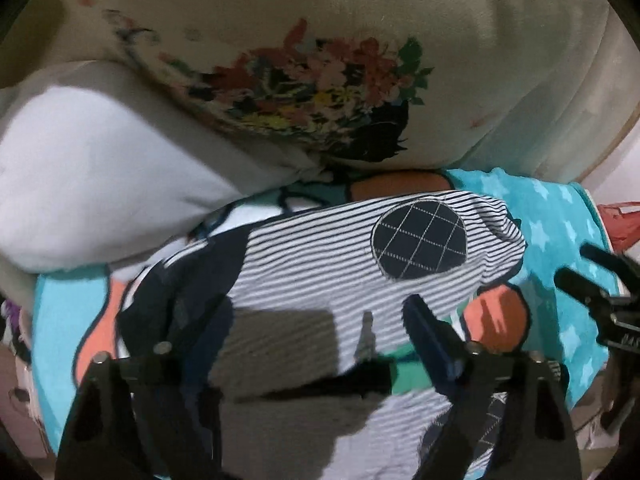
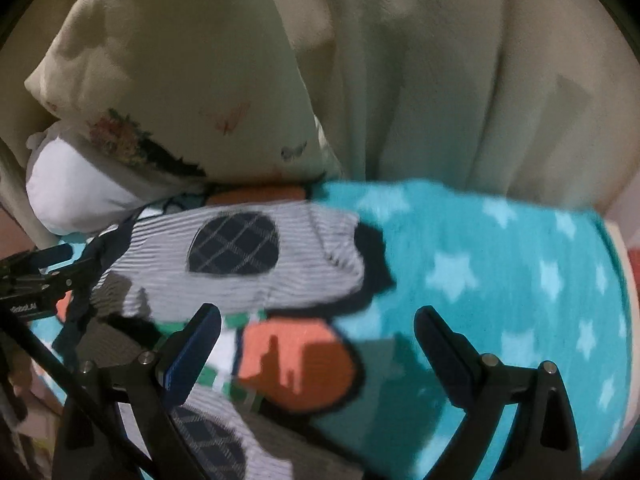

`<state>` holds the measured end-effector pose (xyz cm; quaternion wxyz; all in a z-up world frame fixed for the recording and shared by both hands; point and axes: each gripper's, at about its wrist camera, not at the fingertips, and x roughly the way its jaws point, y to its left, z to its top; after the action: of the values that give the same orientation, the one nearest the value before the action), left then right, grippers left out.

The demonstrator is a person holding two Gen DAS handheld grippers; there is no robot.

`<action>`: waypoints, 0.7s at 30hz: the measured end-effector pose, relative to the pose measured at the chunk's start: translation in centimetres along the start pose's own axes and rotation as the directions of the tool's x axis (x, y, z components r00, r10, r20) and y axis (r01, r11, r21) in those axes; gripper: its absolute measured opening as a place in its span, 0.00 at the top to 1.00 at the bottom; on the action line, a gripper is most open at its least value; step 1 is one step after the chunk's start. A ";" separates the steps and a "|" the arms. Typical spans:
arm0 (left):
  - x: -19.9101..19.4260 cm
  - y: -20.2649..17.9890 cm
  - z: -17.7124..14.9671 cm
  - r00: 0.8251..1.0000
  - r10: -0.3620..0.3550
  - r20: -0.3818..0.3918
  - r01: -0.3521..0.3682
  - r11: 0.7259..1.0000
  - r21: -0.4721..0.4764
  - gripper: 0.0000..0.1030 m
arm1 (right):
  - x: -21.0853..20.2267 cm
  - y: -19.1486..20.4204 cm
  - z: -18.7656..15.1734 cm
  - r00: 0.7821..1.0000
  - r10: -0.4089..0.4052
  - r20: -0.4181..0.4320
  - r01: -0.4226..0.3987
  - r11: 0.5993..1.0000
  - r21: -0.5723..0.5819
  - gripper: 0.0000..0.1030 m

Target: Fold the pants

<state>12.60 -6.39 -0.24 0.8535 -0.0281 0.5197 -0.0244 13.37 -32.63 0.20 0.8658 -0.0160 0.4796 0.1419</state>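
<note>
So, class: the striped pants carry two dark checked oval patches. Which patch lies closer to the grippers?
The lower patch, partly hidden beside the right gripper; the other patch lies farther up, fully visible, nearer the pillows.

The striped pants (image 1: 320, 272) run off the bottom edge, lower leg hidden.

My left gripper (image 1: 316, 332) sits at the bottom of its own view with its two fingers spread wide apart, and my right gripper (image 2: 318, 336) sits low in its view, wide apart too, holding nothing.
</note>
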 end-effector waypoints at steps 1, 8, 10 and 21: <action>0.6 0.0 0.4 1.000 -0.004 -0.004 0.004 1.000 0.008 0.22 | 0.7 0.0 0.9 1.000 -0.006 0.006 0.006 1.000 -0.023 0.03; 4.8 -1.3 1.8 0.998 0.061 0.005 -0.061 0.981 0.184 0.22 | 6.0 -0.8 4.0 0.999 -0.005 -0.038 0.001 0.996 -0.087 0.04; 5.8 -1.3 2.2 0.999 0.049 -0.003 -0.048 0.976 0.214 0.24 | 7.6 -1.2 4.6 0.998 0.000 -0.059 -0.006 0.995 -0.095 0.05; 10.4 -0.3 4.2 0.996 -0.006 -0.092 0.028 0.971 0.238 0.33 | 12.6 -2.8 6.8 0.990 0.046 -0.136 -0.057 0.995 -0.077 0.05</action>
<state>21.11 -7.29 -7.51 0.8259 0.0717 0.5510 -0.0955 26.01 -31.34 -6.99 0.8265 -0.0479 0.5307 0.1818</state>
